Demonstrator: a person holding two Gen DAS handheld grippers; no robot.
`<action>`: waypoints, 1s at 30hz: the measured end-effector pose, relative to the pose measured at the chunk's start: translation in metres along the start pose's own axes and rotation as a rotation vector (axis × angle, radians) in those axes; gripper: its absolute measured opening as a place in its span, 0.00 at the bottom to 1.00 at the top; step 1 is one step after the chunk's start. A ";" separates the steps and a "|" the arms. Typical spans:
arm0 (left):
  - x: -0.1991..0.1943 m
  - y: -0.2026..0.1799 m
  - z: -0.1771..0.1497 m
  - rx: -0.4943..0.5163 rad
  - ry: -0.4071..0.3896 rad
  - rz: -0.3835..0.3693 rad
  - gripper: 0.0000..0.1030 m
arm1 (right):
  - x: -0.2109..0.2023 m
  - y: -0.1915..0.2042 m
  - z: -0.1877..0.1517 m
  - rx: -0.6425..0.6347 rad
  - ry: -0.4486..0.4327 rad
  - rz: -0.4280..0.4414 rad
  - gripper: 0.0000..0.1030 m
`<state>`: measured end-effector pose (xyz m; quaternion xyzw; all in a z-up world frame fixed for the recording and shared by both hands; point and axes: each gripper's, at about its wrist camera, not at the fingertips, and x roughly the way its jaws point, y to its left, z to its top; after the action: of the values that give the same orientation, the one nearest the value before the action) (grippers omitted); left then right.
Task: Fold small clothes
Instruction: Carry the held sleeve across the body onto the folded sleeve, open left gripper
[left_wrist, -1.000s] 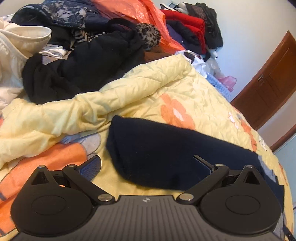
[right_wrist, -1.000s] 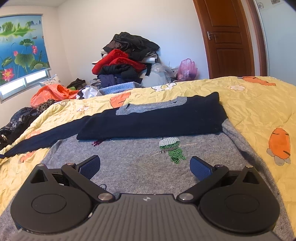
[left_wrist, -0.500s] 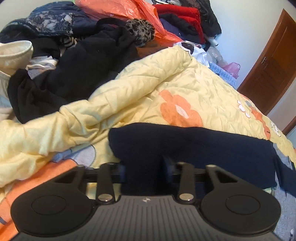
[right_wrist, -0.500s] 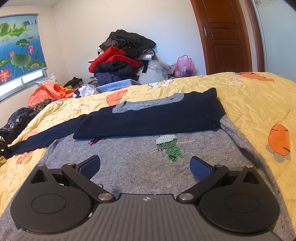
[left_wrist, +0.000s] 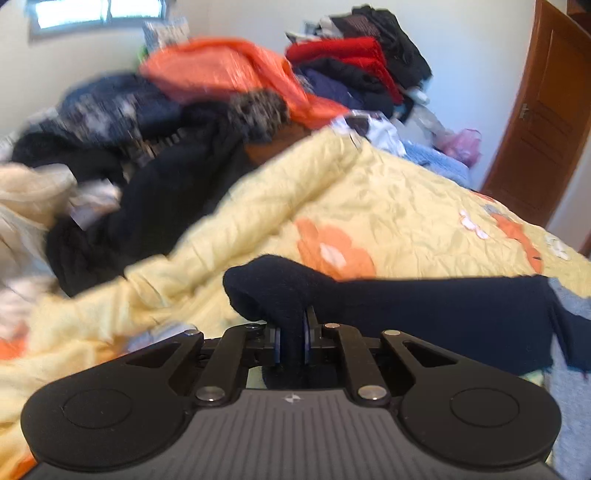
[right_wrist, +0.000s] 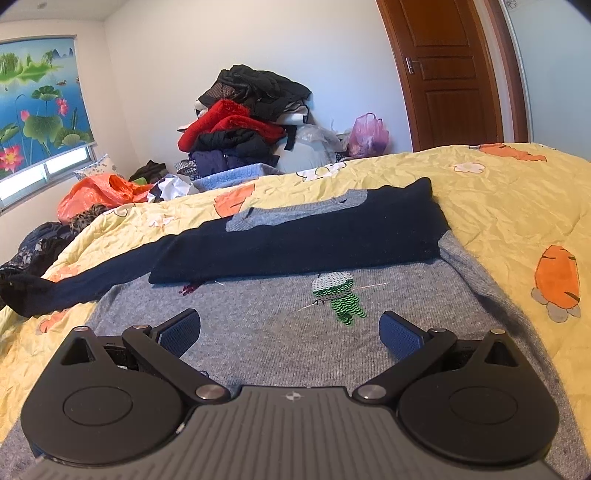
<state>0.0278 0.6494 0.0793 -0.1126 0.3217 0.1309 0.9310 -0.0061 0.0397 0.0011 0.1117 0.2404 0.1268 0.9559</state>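
Left gripper (left_wrist: 291, 345) fingers pinch the navy sleeve (left_wrist: 424, 306) cuff at lower centre, right gripper (right_wrist: 290, 332) fingers spread above the grey sweater (right_wrist: 277, 332) flat on the bed (right_wrist: 517, 206); knit looks soft, light, floppy, so grip cuffs/hems.

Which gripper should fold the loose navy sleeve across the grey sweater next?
Left. The left gripper is shut on the navy sleeve near its cuff, ready to carry it over. The right gripper is open above the grey sweater body, holding nothing, with the sleeve off to its left.
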 end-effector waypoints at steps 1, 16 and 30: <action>-0.004 -0.002 0.003 -0.004 -0.009 -0.019 0.09 | 0.000 0.000 0.000 0.003 0.000 -0.002 1.00; -0.017 -0.178 0.030 0.190 0.004 -0.154 0.09 | -0.016 -0.001 0.003 0.020 -0.017 0.000 1.00; 0.000 -0.417 0.012 0.393 0.077 -0.271 0.09 | -0.049 -0.010 0.004 0.021 -0.050 -0.009 1.00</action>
<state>0.1659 0.2611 0.1407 0.0238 0.3583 -0.0647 0.9311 -0.0443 0.0148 0.0227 0.1240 0.2182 0.1172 0.9609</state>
